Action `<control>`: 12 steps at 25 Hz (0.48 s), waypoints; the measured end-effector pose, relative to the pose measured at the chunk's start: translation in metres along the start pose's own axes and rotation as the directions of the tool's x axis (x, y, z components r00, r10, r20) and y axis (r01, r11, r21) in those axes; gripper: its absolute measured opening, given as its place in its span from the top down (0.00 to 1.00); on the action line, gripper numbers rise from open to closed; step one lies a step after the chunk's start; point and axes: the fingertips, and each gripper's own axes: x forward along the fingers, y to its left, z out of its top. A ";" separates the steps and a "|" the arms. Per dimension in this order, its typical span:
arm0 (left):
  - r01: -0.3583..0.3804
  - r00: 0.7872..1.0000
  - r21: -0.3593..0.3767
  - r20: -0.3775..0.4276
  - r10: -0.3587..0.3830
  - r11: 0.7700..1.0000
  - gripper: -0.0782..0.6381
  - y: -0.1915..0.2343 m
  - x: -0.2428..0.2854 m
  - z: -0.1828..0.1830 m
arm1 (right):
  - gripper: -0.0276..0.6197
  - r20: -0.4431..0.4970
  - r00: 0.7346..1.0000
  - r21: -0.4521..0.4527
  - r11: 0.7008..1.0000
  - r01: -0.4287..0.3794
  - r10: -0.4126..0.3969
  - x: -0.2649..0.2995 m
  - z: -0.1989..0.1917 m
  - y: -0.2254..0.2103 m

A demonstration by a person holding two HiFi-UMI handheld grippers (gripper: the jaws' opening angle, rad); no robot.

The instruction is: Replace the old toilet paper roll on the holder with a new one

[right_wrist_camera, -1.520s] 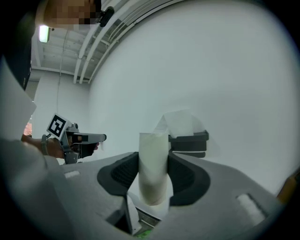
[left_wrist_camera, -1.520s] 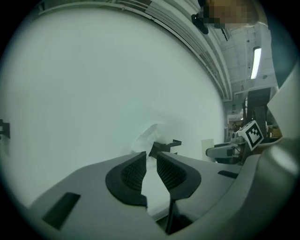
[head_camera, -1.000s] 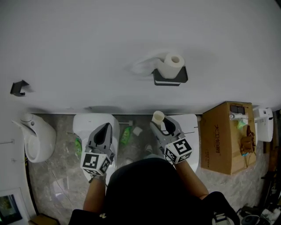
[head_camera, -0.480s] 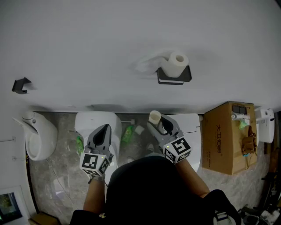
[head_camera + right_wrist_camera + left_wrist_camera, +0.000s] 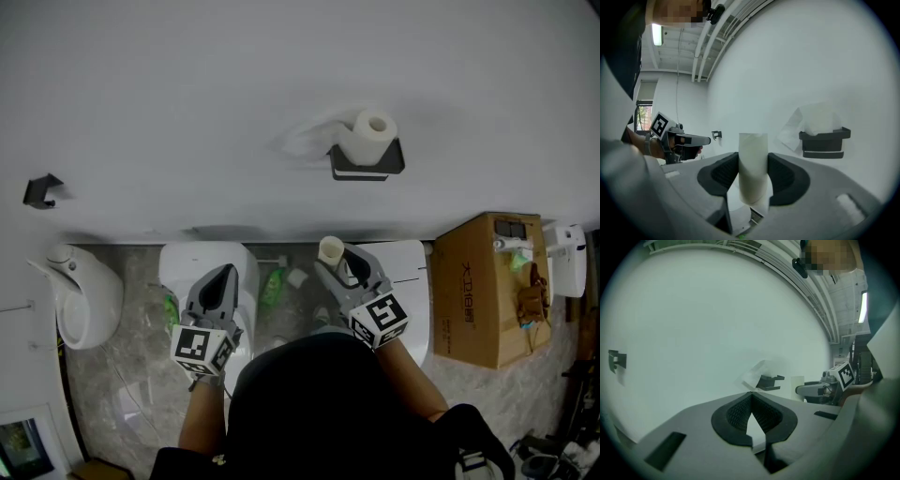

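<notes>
toilet paper roll point(image 5: 367, 138) upright in black wall holder point(image 5: 375, 170)

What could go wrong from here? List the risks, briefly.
1. The hollow tube is pinched between the right gripper's pads. A harder squeeze could crush it, and a looser one could drop it.
2. The roll sits on top of the holder, so a knock could tip it off.
3. Its loose sheet hangs out sideways and could snag.

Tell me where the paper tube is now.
The paper tube is right of centre in the head view, clamped in the right hand-held gripper, below the wall holder.
</notes>
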 end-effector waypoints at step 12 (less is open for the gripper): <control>0.017 1.000 0.006 -0.008 -0.017 1.000 0.87 -0.001 0.006 -0.002 | 0.67 0.002 1.000 0.003 1.000 0.012 -0.012 -0.001 -0.001 -0.003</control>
